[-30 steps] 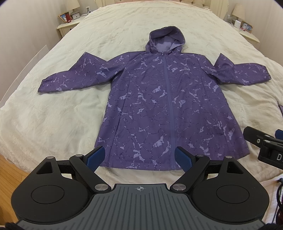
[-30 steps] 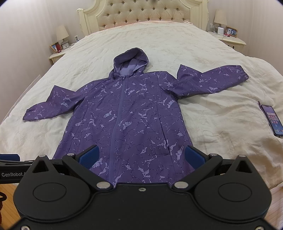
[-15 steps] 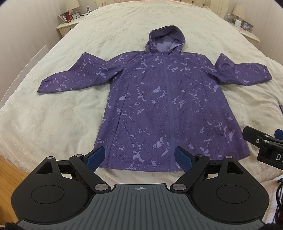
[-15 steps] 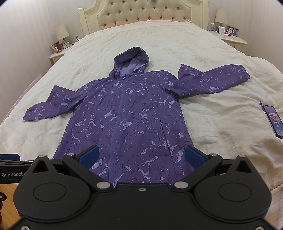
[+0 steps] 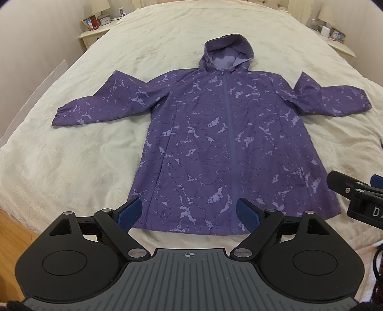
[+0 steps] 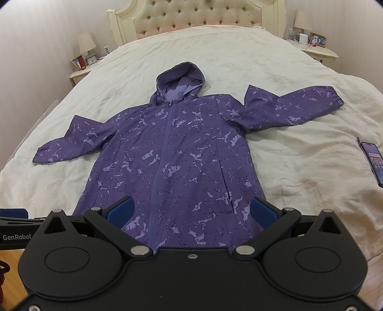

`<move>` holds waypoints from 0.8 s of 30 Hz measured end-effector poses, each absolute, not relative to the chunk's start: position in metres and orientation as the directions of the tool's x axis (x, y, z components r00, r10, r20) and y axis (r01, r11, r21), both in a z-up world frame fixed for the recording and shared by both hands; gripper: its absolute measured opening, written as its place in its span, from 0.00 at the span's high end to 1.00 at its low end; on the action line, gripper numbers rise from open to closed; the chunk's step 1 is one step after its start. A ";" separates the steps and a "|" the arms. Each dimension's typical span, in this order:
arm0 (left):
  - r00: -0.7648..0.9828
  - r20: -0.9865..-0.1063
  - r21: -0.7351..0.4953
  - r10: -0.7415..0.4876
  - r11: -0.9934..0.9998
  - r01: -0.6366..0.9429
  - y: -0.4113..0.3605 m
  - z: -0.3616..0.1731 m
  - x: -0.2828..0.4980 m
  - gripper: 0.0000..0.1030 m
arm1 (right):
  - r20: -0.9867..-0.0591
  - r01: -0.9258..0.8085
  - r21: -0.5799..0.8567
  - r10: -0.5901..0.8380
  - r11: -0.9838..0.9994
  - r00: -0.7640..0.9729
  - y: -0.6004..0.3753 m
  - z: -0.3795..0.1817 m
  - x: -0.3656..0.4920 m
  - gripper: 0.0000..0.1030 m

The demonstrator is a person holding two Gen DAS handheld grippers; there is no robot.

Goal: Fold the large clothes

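A purple hooded jacket (image 5: 225, 143) with a pale marbled print lies flat and zipped on the cream bed, hood away from me and both sleeves spread out; it also shows in the right wrist view (image 6: 177, 162). My left gripper (image 5: 189, 211) is open and empty, held above the jacket's hem. My right gripper (image 6: 191, 210) is open and empty, also over the hem, more to the right. The right gripper's side shows at the right edge of the left wrist view (image 5: 356, 193).
The cream bedspread (image 6: 299, 155) covers a wide bed with a tufted headboard (image 6: 196, 19). A phone (image 6: 373, 160) lies on the bed at the right. Nightstands with lamps stand at both sides (image 6: 82, 69) (image 6: 318, 51). Wooden floor (image 5: 14, 229) shows below the bed's edge.
Both grippers have drifted slightly; the jacket sits a little higher in both views. The jacket itself has not moved.
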State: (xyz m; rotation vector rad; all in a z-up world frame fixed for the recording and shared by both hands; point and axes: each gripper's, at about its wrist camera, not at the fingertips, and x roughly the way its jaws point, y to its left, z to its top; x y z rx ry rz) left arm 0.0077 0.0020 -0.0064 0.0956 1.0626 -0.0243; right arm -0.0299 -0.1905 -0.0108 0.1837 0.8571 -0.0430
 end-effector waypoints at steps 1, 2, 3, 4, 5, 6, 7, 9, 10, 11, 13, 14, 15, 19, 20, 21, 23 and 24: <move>0.486 -0.873 0.067 0.028 0.996 0.064 0.002 -0.007 0.008 0.17 | -0.755 0.109 0.146 0.040 0.983 0.654 -0.190 -0.011 -0.028 0.01; 0.486 -0.873 0.068 0.029 0.996 0.062 0.002 -0.007 0.009 0.17 | -0.755 0.105 0.148 0.044 0.983 0.654 -0.190 -0.012 -0.027 0.01; 0.486 -0.874 0.070 0.032 0.996 0.060 0.002 -0.007 0.010 0.17 | -0.756 0.104 0.152 0.048 0.983 0.653 -0.194 -0.012 -0.024 0.01; 0.486 -0.874 0.073 0.034 0.996 0.060 0.002 -0.008 0.011 0.17 | -0.756 0.103 0.155 0.051 0.982 0.653 -0.194 -0.013 -0.023 0.01; 0.486 -0.873 0.074 0.036 0.995 0.061 0.002 -0.008 0.012 0.17 | -0.756 0.102 0.159 0.055 0.982 0.652 -0.194 -0.013 -0.021 0.01; 0.486 -0.873 0.075 0.037 0.995 0.060 0.003 -0.009 0.014 0.17 | -0.755 0.099 0.163 0.059 0.982 0.653 -0.194 -0.014 -0.020 0.01; 0.486 -0.873 0.075 0.037 0.996 0.058 0.004 -0.009 0.016 0.17 | -0.755 0.097 0.166 0.064 0.981 0.653 -0.194 -0.015 -0.019 0.01; 0.486 -0.873 0.067 0.035 0.997 0.049 0.008 -0.011 0.020 0.17 | -0.754 0.088 0.175 0.076 0.981 0.652 -0.193 -0.015 -0.014 0.01; 0.486 -0.874 0.060 0.031 0.997 0.043 0.011 -0.012 0.023 0.17 | -0.752 0.082 0.180 0.083 0.980 0.654 -0.192 -0.016 -0.012 0.01; 0.487 -0.873 0.048 0.024 0.998 0.037 0.016 -0.013 0.026 0.17 | -0.750 0.077 0.186 0.091 0.980 0.655 -0.190 -0.017 -0.009 0.01; 0.492 -0.871 0.023 0.005 0.999 0.029 0.023 -0.015 0.034 0.17 | -0.746 0.064 0.196 0.106 0.978 0.657 -0.188 -0.019 -0.002 0.01; 0.495 -0.869 0.000 -0.011 1.000 0.023 0.030 -0.018 0.039 0.17 | -0.742 0.054 0.201 0.116 0.978 0.661 -0.186 -0.020 0.003 0.01; 0.496 -0.868 -0.016 -0.021 1.000 0.015 0.032 -0.019 0.043 0.17 | -0.737 0.043 0.204 0.125 0.978 0.664 -0.184 -0.021 0.008 0.01; 0.515 -0.850 -0.123 -0.110 0.992 0.009 0.058 -0.034 0.071 0.16 | -0.727 0.003 0.200 0.147 0.980 0.671 -0.175 -0.026 0.032 0.01; 0.521 -0.840 -0.158 -0.148 0.987 0.026 0.066 -0.039 0.081 0.16 | -0.727 -0.005 0.200 0.152 0.980 0.669 -0.172 -0.028 0.040 0.01; 0.525 -0.833 -0.183 -0.174 0.982 0.036 0.072 -0.043 0.090 0.16 | -0.728 -0.007 0.200 0.154 0.980 0.668 -0.170 -0.030 0.047 0.01; 0.527 -0.825 -0.218 -0.202 0.975 0.033 0.087 -0.053 0.110 0.16 | -0.733 -0.001 0.207 0.156 0.978 0.662 -0.166 -0.034 0.067 0.01; 0.533 -0.820 -0.232 -0.207 0.972 0.020 0.096 -0.059 0.122 0.16 | -0.735 0.004 0.213 0.158 0.977 0.659 -0.165 -0.035 0.074 0.01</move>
